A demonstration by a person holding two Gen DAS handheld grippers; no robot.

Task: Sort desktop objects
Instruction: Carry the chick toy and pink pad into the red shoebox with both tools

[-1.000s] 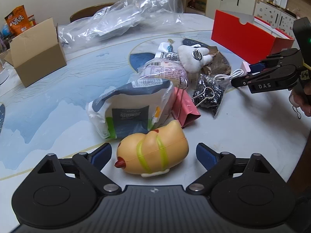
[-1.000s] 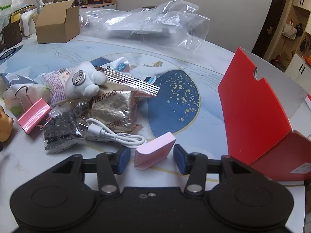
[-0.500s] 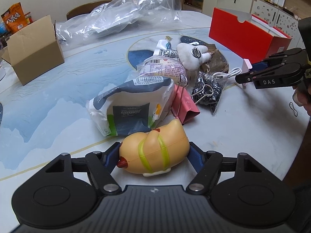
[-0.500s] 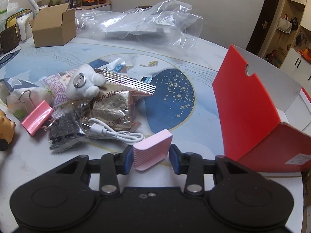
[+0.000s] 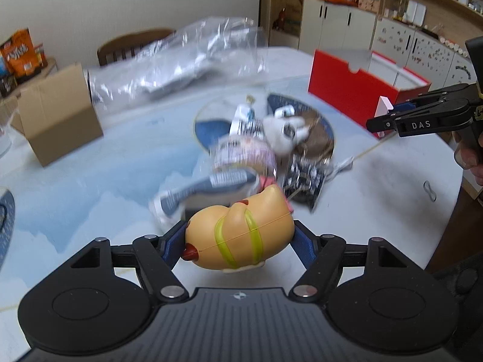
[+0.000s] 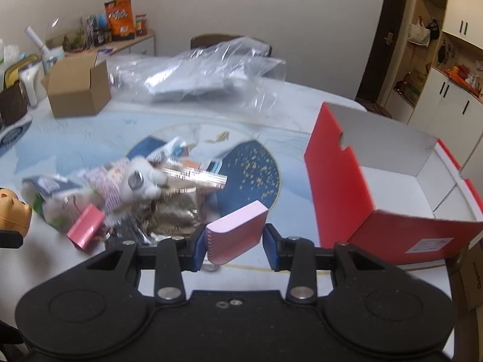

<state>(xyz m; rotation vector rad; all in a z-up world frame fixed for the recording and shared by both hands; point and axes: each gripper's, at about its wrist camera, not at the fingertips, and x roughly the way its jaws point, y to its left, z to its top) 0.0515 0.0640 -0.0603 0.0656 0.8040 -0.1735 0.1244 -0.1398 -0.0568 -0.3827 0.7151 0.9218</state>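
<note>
Left claw [image 5: 240, 241]: pinching the yellow toy [image 5: 241, 235] between its blue pads, above the near part of the bench [image 5: 90, 166].
Right claw [image 6: 235, 239]: pinching the pink block [image 6: 237, 235] by its ribbed sides, lifted off the bench and tilted; in the left view it shows at the far right [image 5: 389, 120].
Pile: snack bags [image 6: 178, 208], a white plush [image 6: 140, 182], a pink clip [image 6: 86, 229] and a dark packet [image 5: 305, 178] lie heaped mid-bench, blurred.
Red box [image 6: 341, 181]: open, on the right side of the bench, just right of the pink block.
Cardboard box [image 6: 77, 90]: far left, well apart from the pile.
Clear plastic bag [image 6: 205, 72]: far side, crumpled, beside the cardboard box.
</note>
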